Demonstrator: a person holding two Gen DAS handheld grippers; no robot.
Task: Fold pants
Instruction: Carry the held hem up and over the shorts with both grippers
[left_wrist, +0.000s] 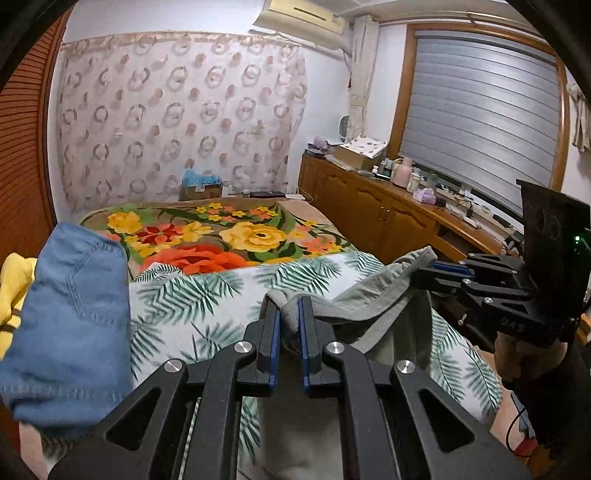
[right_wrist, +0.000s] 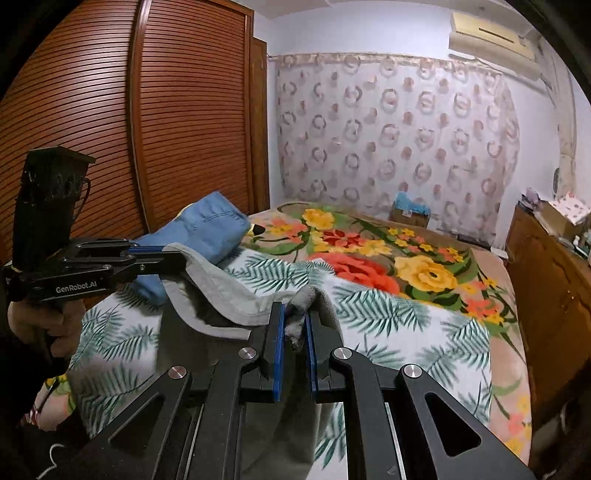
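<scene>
So the grey-green pants (left_wrist: 373, 306) are hanging up in the air right now, lower middle of both wrist views, stretched between the two grippers above the palm-leaf sheet (left_wrist: 207, 295) on the bed. The fabric looks like a soft brushed knit, sweatpants kind of stuff. It sags in a curve between the two pinch points and the rest drops straight down out of the bottom of the frame, so I'd say it's light, floppy and not slippery at all. No stiffness to help you, it'll bunch wherever you let it.

The left gripper (left_wrist: 290, 314) is pinched tight on a bunched bit of the edge, blue pads squeezing a wad of cloth. The right gripper (right_wrist: 295, 321) is doing the same on another bunch of that edge. In the left view you can see the right one coming in from the right side, clamped on the hem-like edge.

Grabbing at the two corners of one edge seems like the right call to me, since it keeps the cloth spread while it's laid down.

Further out: a folded blue denim piece (left_wrist: 70, 325) at the left, something yellow (left_wrist: 14, 288) behind it, the floral blanket (left_wrist: 221, 236) mid-frame, a wooden cabinet (left_wrist: 369, 206) at the right under the shuttered window (left_wrist: 480, 122).
</scene>
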